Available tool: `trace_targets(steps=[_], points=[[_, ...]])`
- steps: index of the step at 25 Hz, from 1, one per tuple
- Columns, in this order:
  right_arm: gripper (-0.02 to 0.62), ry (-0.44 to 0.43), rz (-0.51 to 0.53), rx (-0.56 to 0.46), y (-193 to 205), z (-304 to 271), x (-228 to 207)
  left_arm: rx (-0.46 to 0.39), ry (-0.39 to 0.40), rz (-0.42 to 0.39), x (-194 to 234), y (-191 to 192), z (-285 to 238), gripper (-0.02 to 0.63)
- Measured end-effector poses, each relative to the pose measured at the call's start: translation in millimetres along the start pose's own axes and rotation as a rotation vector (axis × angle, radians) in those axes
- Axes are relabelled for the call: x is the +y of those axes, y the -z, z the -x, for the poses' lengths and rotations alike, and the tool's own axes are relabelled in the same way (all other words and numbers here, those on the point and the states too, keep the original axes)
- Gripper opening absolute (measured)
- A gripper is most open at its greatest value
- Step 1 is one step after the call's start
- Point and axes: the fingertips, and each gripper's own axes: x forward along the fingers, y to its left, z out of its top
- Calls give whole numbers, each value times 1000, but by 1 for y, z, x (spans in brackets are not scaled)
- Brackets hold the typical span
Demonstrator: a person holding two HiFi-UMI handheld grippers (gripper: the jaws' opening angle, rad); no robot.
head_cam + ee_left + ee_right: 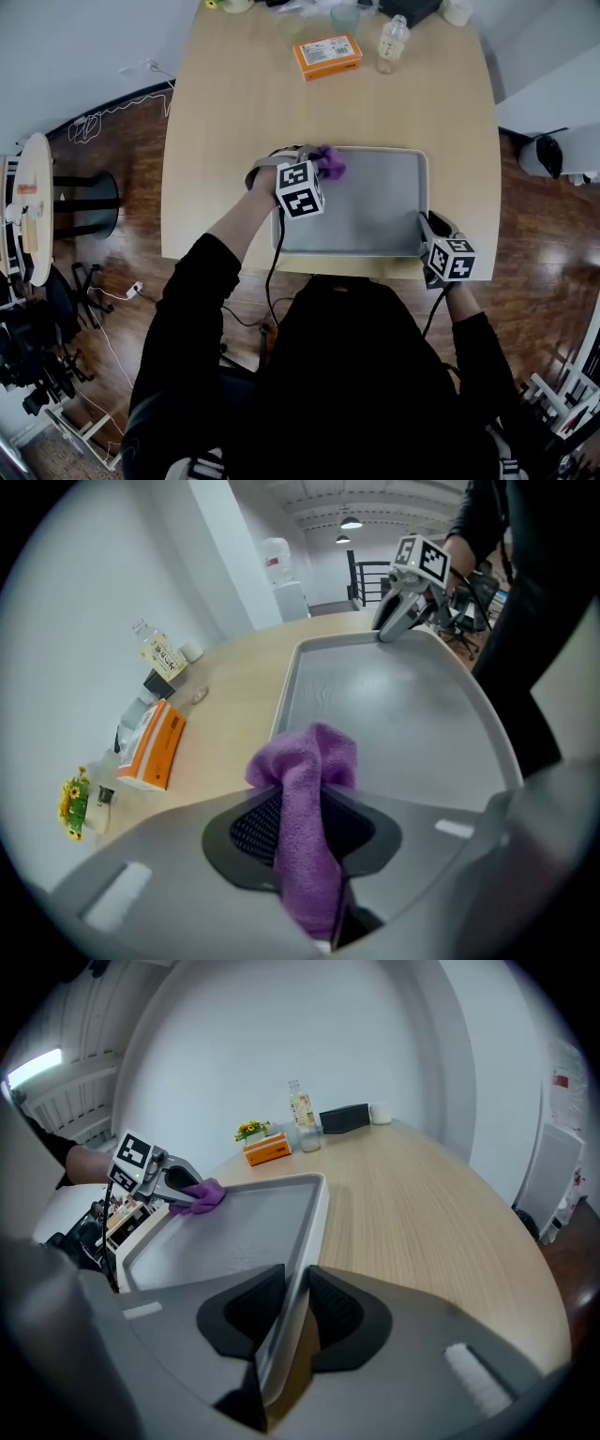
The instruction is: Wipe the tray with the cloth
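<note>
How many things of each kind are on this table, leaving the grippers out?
tray: 1
purple cloth: 1
orange box: 1
black box: 1
bottle: 1
drinking glass: 1
bunch of yellow flowers: 1
Total: 7 that can be told; a few small items at the far edge are too unclear to name.
</note>
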Motion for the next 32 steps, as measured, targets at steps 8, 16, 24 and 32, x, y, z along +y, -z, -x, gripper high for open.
trace_targets(steps=[8, 16, 24, 32], points=[[84, 11, 2, -3, -1, 0, -2, -40, 79, 37, -67, 12, 23, 83], [84, 15, 0, -6, 0, 0, -5, -76, 177, 68, -159, 22, 51, 81], [84, 18, -8, -6, 1, 0, -2, -80, 249, -49, -171, 23, 50, 81], [84, 21, -9, -4, 1, 2, -1, -9, 110, -72, -35, 33, 21, 83]])
